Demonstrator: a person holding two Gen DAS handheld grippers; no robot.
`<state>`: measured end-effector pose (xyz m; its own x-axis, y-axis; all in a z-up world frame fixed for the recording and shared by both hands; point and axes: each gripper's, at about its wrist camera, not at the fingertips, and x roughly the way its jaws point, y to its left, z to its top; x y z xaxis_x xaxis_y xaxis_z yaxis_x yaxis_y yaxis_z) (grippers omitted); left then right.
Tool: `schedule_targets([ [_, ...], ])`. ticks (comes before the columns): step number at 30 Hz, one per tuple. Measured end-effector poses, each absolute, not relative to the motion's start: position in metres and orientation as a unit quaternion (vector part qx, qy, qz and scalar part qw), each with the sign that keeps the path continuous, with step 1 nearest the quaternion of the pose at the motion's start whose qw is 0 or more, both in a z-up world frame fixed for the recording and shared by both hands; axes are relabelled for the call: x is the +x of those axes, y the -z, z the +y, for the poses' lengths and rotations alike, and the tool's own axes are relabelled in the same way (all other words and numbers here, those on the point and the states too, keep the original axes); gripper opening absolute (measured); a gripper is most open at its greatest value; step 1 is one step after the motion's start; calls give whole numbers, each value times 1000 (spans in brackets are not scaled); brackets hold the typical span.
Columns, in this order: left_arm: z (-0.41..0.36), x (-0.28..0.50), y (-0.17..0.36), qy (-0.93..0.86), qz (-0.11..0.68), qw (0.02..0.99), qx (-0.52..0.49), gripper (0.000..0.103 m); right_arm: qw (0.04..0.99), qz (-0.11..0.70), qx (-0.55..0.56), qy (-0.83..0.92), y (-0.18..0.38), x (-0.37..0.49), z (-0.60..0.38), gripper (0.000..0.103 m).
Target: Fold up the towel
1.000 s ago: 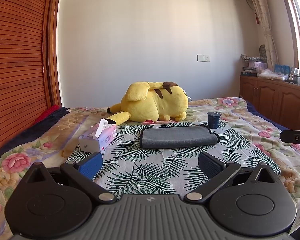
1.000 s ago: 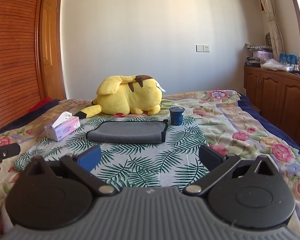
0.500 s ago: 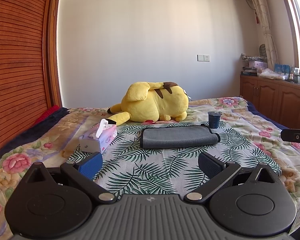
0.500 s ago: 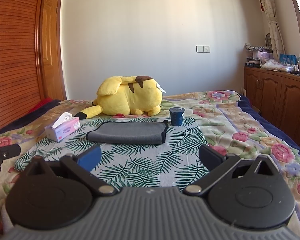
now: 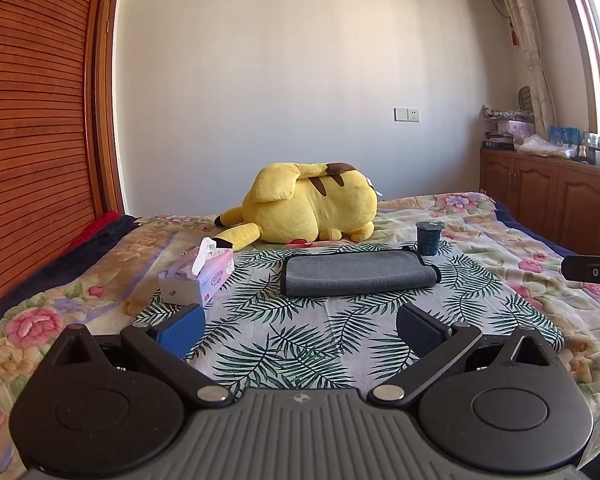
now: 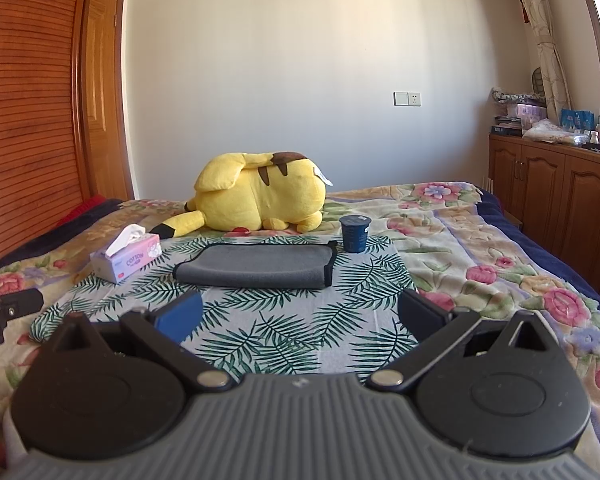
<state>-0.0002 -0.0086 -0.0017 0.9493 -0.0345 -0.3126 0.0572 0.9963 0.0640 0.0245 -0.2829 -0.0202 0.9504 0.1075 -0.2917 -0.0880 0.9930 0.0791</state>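
A grey towel (image 5: 356, 273) lies folded in a flat oblong on the palm-leaf cloth (image 5: 300, 344) on the bed; it also shows in the right wrist view (image 6: 256, 266). My left gripper (image 5: 298, 330) is open and empty, well short of the towel. My right gripper (image 6: 298, 314) is open and empty, also short of it. Each gripper sees the other at the frame edge: the right gripper's tip (image 5: 592, 268) and the left gripper's tip (image 6: 8, 308).
A yellow plush toy (image 5: 312, 208) lies behind the towel. A dark blue cup (image 5: 429, 238) stands at the towel's far right corner. A pink tissue box (image 5: 200, 276) sits to the left. A wooden wardrobe (image 5: 32, 140) is at left, cabinets (image 5: 552, 200) at right.
Both grippers have drifted very slightly; the towel and other objects have not moved. Both stay open.
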Motion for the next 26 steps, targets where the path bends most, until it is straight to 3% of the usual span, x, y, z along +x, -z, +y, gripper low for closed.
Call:
schedule_targets([
  [26, -9, 1, 3, 22, 156, 987, 42, 87, 987, 149, 32, -49, 20, 24, -282, 103],
])
